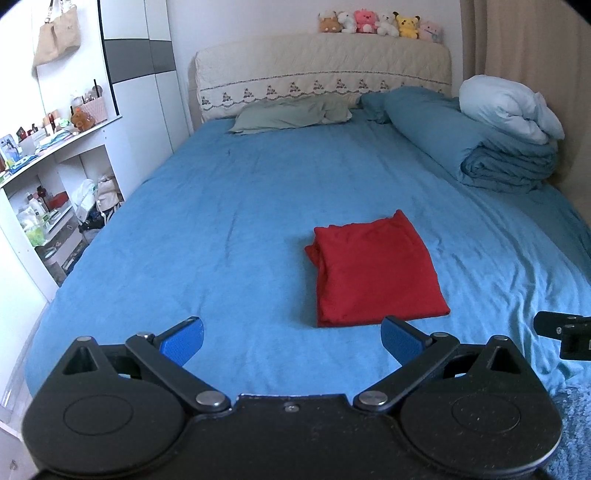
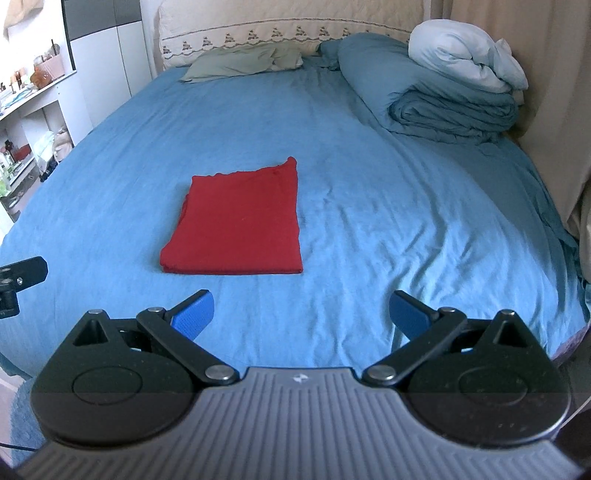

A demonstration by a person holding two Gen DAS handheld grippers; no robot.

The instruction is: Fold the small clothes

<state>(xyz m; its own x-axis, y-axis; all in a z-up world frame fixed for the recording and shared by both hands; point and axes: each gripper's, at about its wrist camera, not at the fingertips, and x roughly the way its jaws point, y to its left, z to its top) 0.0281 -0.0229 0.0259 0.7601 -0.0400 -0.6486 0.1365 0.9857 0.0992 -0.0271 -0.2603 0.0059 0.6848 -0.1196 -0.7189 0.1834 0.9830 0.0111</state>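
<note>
A red garment (image 1: 373,269) lies folded into a flat rectangle on the blue bed sheet (image 1: 221,206); it also shows in the right wrist view (image 2: 238,225). My left gripper (image 1: 291,338) is open and empty, held above the sheet just short of the garment's near edge. My right gripper (image 2: 301,314) is open and empty, near the bed's front edge, to the right of the garment's near edge. Part of the right gripper (image 1: 565,334) shows at the right edge of the left wrist view, and part of the left gripper (image 2: 18,280) at the left edge of the right wrist view.
A rolled blue duvet (image 1: 491,155) with a white one (image 1: 513,107) on top lies at the bed's far right. A green pillow (image 1: 291,114) lies by the headboard (image 1: 325,70), which carries plush toys (image 1: 380,24). White shelves (image 1: 55,192) stand left, a curtain (image 1: 524,40) right.
</note>
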